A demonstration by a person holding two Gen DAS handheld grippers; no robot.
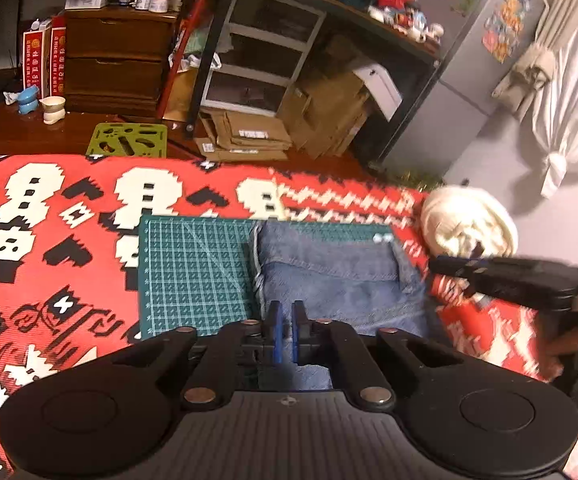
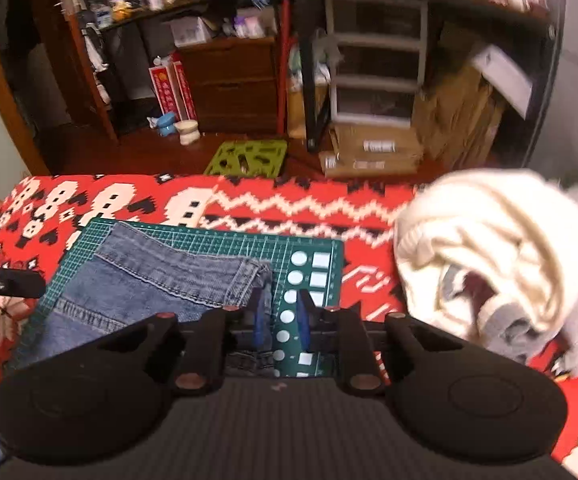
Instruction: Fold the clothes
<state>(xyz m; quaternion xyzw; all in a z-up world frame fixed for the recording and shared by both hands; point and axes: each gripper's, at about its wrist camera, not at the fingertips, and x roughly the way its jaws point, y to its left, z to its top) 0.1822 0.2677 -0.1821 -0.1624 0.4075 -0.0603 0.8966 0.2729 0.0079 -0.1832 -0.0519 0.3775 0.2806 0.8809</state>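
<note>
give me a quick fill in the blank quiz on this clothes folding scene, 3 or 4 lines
1. The folded jeans lie on a green ____ mat.
2. The cream garment sits bunched on the ____ patterned cover.
3. The left gripper hovers over the ____, gripping nothing.
4. The right gripper has blue ____.

Missing words: cutting; red; jeans; fingers

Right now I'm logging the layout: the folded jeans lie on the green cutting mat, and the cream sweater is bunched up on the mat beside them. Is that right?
Not quite. The folded jeans do lie on the green cutting mat, but the cream sweater is bunched up off the mat, on the red patterned blanket to the right. The right wrist view shows red blanket between mat and sweater.
</note>
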